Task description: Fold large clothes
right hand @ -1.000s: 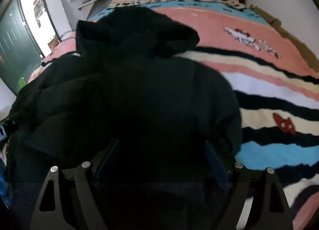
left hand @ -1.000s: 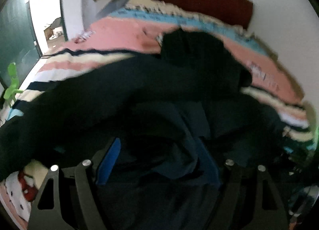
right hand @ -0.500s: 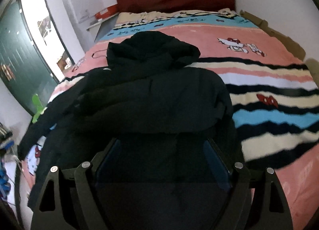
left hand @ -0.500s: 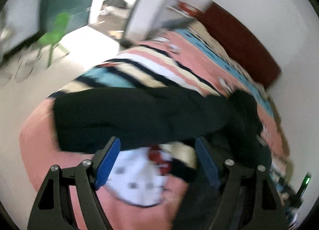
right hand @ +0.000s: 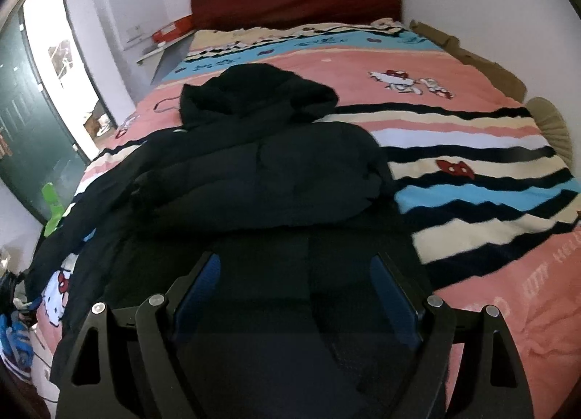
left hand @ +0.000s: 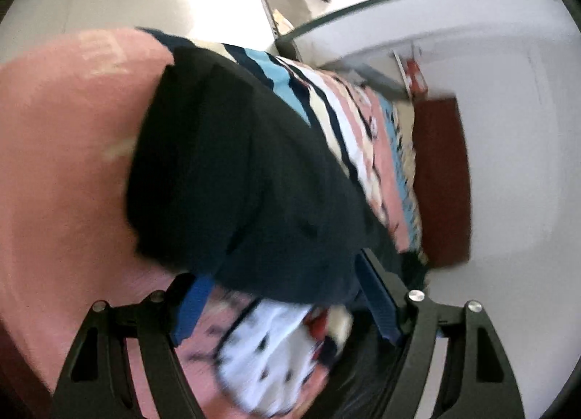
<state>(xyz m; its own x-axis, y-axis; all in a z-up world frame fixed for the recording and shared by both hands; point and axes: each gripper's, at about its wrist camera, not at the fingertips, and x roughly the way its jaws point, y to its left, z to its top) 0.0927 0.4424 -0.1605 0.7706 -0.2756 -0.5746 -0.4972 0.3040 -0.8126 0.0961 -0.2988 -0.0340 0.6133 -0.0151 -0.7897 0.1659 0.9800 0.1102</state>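
Fold barely begun: black hooded coat (right hand: 268, 172) sprawled on the bed (right hand: 454, 179), just ahead of right tongs (right hand: 296, 291), spread and empty. Left tongs (left hand: 283, 306), spread but just narrowing, nothing pinched, beside outstretched sleeve (left hand: 218, 164). Sleeves, body unfolded.

Striped cartoon-print bed (right hand: 472, 150), black hooded jacket (right hand: 261, 172) apparently half-folded

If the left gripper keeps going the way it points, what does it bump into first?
Most likely the black sleeve of the jacket, lying across the bedspread just ahead of the left gripper. The picture is blurred, so the gap is hard to judge.
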